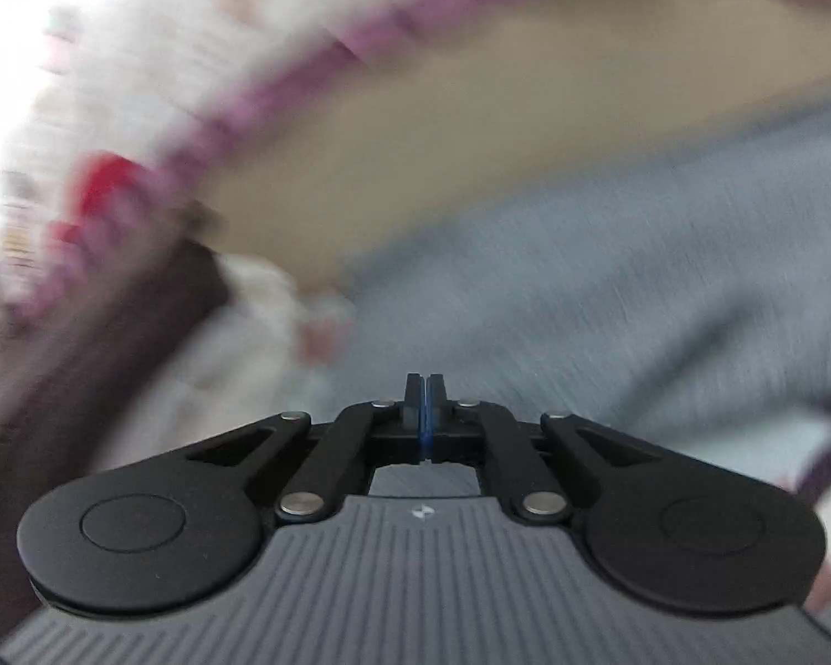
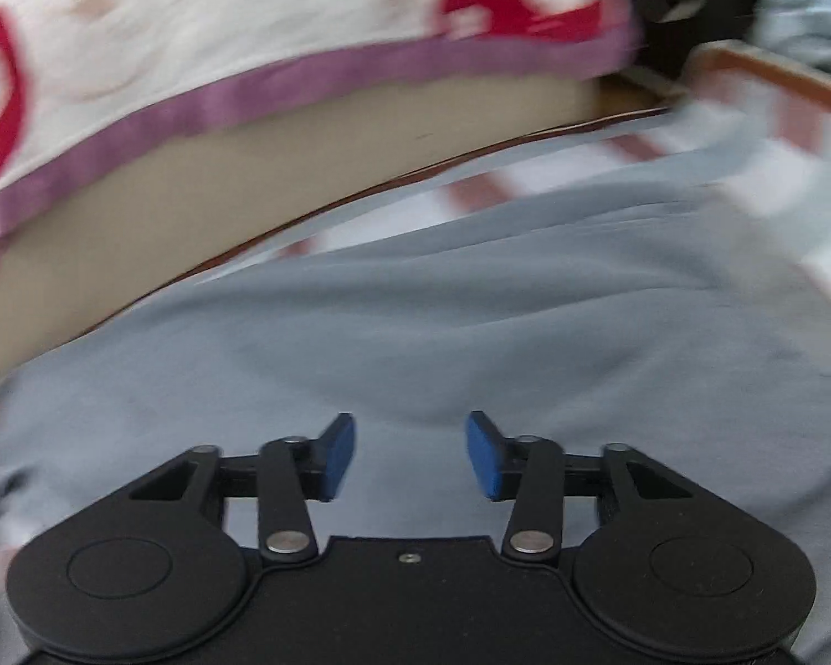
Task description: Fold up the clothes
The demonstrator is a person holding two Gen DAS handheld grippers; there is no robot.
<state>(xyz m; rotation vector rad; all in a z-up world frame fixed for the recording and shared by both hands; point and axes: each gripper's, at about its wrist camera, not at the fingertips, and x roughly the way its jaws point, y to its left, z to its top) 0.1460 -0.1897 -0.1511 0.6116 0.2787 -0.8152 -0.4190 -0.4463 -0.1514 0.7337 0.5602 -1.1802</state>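
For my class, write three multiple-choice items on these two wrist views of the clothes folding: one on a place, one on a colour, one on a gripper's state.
1. What lies right under the right gripper?
A. a grey-blue garment
B. a wooden chair
C. a green towel

2. What colour is the border of the patterned white cloth?
A. yellow
B. purple
C. black

3. How do the left gripper's jaws stand?
A. wide apart
B. shut on a red sock
C. shut, nothing seen between them

Key: 1 A, grey-blue fabric fills the view beneath its fingers; 2 B, a purple band edges the cloth; 3 C, the blue pads meet.
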